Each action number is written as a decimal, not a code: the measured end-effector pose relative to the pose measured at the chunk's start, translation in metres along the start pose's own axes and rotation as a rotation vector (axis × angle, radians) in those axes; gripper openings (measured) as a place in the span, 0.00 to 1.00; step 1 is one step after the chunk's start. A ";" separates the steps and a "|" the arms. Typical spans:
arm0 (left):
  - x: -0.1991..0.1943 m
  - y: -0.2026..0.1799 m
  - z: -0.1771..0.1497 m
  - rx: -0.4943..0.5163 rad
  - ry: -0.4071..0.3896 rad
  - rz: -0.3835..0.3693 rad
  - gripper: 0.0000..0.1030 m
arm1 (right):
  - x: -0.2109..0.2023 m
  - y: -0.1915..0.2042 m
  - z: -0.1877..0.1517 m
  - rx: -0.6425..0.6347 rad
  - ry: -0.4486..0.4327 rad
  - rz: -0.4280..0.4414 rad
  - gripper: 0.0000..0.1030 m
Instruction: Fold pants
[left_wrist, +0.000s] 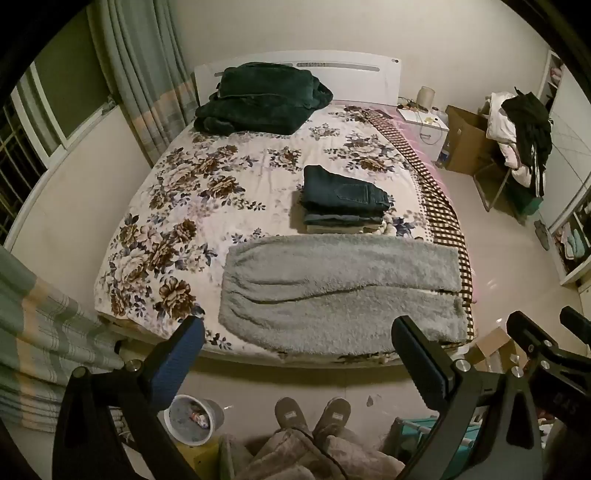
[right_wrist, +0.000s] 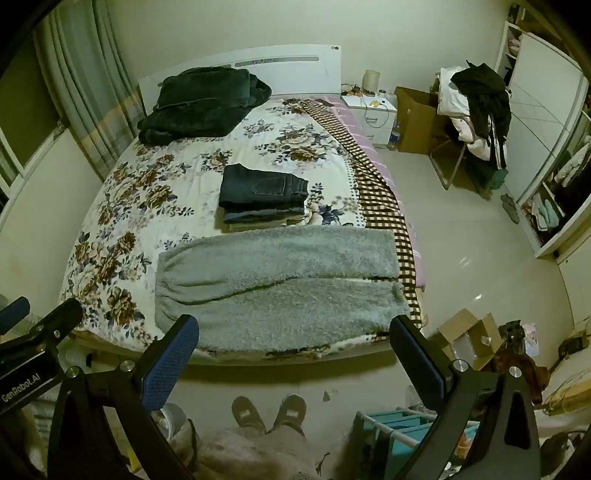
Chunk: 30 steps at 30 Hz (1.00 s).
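Left wrist view: the left gripper (left_wrist: 297, 354) hangs over the floor at the foot of the bed (left_wrist: 258, 162), its jaws spread wide with nothing between them. The grey fleece pants (left_wrist: 340, 288) lie flat across the near end of the bed, at about 12 o'clock from the gripper and well apart from it, waistband toward 9 o'clock and cuffs toward 3 o'clock. A stack of folded jeans (left_wrist: 343, 199) sits just beyond the pants. The right gripper shows at 4 o'clock in this view.

Right wrist view: the right gripper (right_wrist: 295, 350) is likewise wide apart and empty. The pants (right_wrist: 280, 288) lie at 12 o'clock from it, the two legs side by side with a dark seam line between them. The person's slippers (right_wrist: 269, 410) stand at 6 o'clock.

The step in hand looks like the first approach. To fold cleanly, each gripper would likely pinch the near leg's edge, one by the waistband and one by the cuff, and lift both ends together so the thick pile does not bunch.
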<state>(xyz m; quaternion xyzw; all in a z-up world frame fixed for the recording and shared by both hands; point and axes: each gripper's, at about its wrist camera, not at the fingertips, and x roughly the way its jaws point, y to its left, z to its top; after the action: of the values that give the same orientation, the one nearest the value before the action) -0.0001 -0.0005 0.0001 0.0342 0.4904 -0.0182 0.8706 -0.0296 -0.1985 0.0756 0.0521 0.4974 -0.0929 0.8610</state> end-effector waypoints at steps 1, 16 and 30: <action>0.000 0.000 0.000 0.000 -0.002 0.001 1.00 | 0.000 0.000 0.000 -0.003 -0.007 -0.004 1.00; 0.000 0.001 0.000 -0.005 0.005 -0.008 1.00 | 0.003 -0.001 0.000 -0.008 0.005 -0.003 1.00; 0.001 0.000 0.000 -0.006 0.009 -0.015 1.00 | 0.000 0.007 -0.005 -0.021 0.007 -0.012 1.00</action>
<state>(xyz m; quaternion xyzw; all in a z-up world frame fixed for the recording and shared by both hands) 0.0002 -0.0004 -0.0005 0.0280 0.4945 -0.0231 0.8684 -0.0327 -0.1907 0.0728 0.0404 0.5017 -0.0926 0.8591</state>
